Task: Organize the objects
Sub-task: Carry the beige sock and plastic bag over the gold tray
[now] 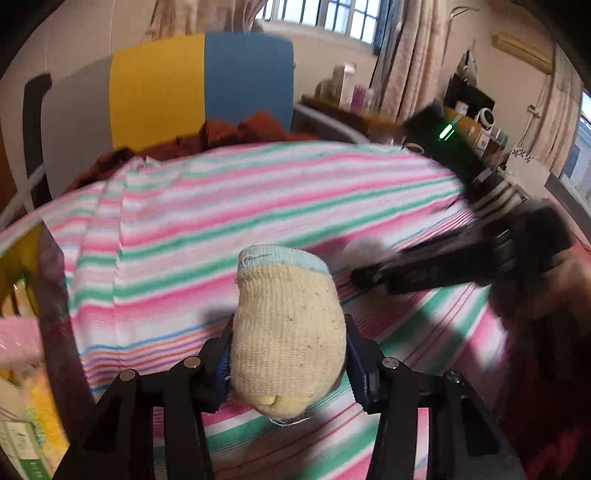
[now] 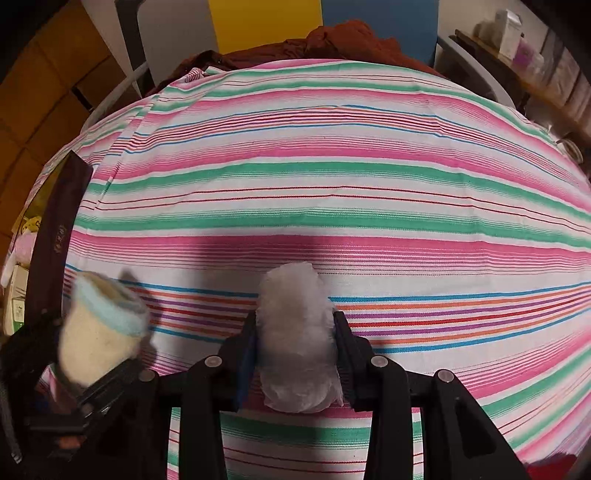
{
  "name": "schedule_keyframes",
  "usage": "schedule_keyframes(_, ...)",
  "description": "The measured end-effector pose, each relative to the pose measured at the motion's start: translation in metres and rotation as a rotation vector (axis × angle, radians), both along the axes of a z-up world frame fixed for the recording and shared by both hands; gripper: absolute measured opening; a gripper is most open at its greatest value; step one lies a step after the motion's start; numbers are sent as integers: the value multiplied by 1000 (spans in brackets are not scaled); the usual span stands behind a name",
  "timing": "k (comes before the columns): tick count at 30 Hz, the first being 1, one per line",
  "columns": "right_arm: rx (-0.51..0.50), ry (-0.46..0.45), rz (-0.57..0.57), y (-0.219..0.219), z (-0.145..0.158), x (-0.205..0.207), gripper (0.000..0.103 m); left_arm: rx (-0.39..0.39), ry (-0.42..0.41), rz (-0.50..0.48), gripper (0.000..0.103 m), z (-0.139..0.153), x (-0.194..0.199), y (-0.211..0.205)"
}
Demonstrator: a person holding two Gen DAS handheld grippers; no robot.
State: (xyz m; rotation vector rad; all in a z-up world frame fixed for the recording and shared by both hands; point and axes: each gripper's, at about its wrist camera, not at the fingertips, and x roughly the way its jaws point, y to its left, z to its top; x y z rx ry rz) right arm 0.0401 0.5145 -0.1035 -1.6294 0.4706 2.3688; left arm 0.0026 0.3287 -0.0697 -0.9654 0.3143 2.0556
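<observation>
The left claw (image 1: 288, 354) points steeply down over the striped cloth (image 1: 280, 206), its fingers pinching a cream knitted sock (image 1: 288, 328) with a pale blue cuff; the sock sticks up between the pads, clear of the cloth. The right claw (image 2: 295, 354) also tilts down, pressed on a fluffy grey-white sock (image 2: 293, 332) held above the same cloth.

The left wrist view shows the right claw coming in from the right, blurred, with a hand (image 1: 565, 280) behind it, and a window (image 1: 325, 14) and curtains (image 1: 410, 55). The right wrist view shows the left claw at the lower left holding the cream sock, plus a dark upright post (image 2: 55, 236) at the cloth's left edge.
</observation>
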Motion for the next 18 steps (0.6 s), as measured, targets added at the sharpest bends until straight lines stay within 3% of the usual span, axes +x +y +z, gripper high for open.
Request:
schedule_keyframes(6,16,-3,8,2,0,-1,40,19,29,29,52,33,4,-13)
schedule_keyframes(18,68,-13,37,-5,0,-8,40,26,81,92,52,66,5,-47)
